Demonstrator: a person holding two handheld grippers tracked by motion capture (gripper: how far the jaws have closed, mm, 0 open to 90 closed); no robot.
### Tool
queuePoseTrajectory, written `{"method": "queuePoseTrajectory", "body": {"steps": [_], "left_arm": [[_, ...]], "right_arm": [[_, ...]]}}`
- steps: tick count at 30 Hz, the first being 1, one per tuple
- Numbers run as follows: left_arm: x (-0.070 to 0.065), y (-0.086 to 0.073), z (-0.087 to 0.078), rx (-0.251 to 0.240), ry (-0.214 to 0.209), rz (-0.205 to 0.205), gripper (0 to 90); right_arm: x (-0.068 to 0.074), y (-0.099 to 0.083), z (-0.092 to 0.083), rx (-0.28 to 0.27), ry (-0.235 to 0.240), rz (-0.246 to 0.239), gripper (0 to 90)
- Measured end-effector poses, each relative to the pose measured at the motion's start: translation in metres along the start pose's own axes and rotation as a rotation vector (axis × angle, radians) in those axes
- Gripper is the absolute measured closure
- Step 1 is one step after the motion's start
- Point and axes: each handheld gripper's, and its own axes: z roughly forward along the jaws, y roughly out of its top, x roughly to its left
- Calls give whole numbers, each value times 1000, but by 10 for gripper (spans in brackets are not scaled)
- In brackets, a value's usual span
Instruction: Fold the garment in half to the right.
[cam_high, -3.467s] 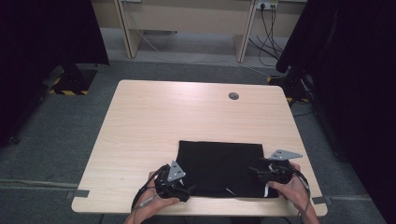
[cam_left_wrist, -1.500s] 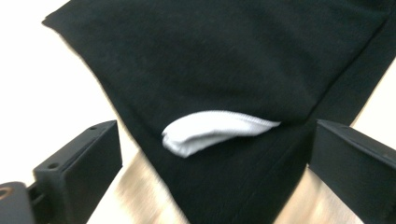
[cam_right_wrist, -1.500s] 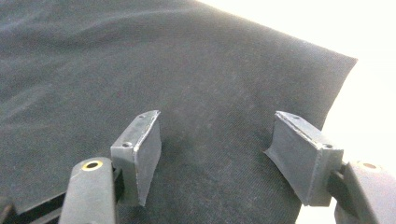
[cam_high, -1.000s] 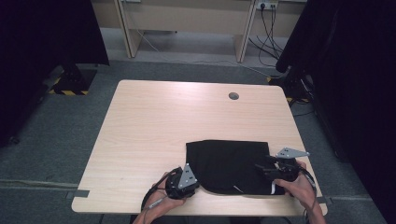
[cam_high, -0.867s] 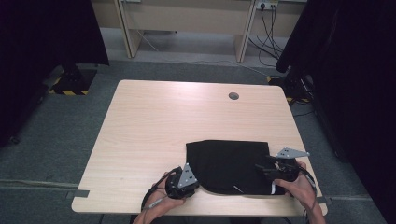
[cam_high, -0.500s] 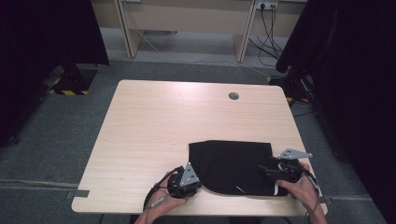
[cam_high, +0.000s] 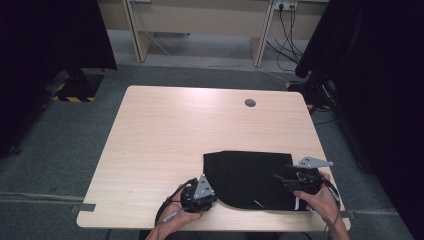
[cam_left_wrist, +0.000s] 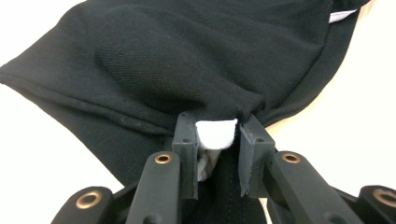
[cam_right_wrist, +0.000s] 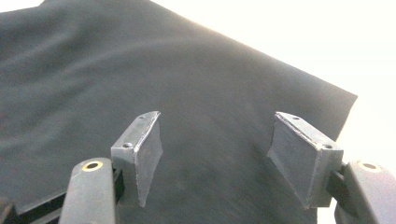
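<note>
Fold step in hand, judged: black cloth lies at the near right of the table, its near-left corner pinched in the left gripper, jaws clamped on a bunched fold with a white tag. Right gripper is held spread and empty over the cloth's right side. Next, the pinched corner is probably to be carried across; ample bare tabletop is available left and behind, but the near edge is close.

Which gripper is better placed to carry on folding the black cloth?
Left, probably. The left gripper is shut on the black cloth at its near edge, while the right gripper hangs open above it, holding nothing.
</note>
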Motion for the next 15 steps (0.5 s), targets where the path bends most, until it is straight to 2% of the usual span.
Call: {"method": "queuePoseTrajectory", "body": {"steps": [4, 7, 11, 15], "left_arm": [[1, 0, 0, 0, -6, -9, 715], [-1, 0, 0, 0, 6, 4, 713], [-1, 0, 0, 0, 7, 6, 707], [-1, 0, 0, 1, 6, -2, 707]], "right_arm": [[13, 16, 5, -23, 39, -29, 341], [23, 28, 13, -52, 105, -12, 341], [35, 44, 26, -48, 130, -44, 341], [43, 56, 36, -45, 134, -57, 341]]}}
